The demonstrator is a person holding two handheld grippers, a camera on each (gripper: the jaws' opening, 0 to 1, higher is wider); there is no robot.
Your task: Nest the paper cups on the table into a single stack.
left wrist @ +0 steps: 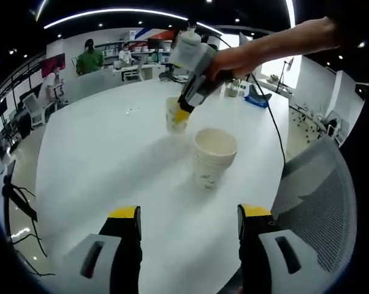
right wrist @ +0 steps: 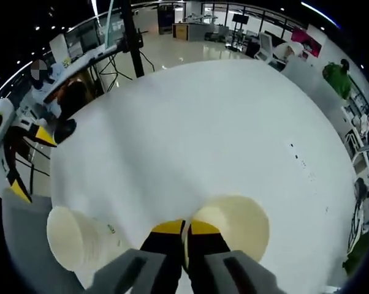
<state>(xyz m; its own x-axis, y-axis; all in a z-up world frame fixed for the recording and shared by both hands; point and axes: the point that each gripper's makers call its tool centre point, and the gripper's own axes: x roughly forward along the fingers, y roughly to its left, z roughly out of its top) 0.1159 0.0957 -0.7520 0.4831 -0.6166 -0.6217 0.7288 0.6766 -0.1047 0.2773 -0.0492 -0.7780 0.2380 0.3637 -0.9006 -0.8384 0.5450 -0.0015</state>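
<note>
Left gripper view: our left gripper point(left wrist: 189, 222) hovers with jaws spread wide over the table point(left wrist: 98, 159), short of the cup stack point(left wrist: 213, 157). Beyond it, our right gripper point(right wrist: 185, 233) pinches the rim of a single cup point(right wrist: 233, 222), which seems tilted

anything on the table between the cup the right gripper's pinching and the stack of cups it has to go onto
Nothing visible: the right gripper pinches the single cup by its rim, and only bare table lies between it and the cup stack.
</note>
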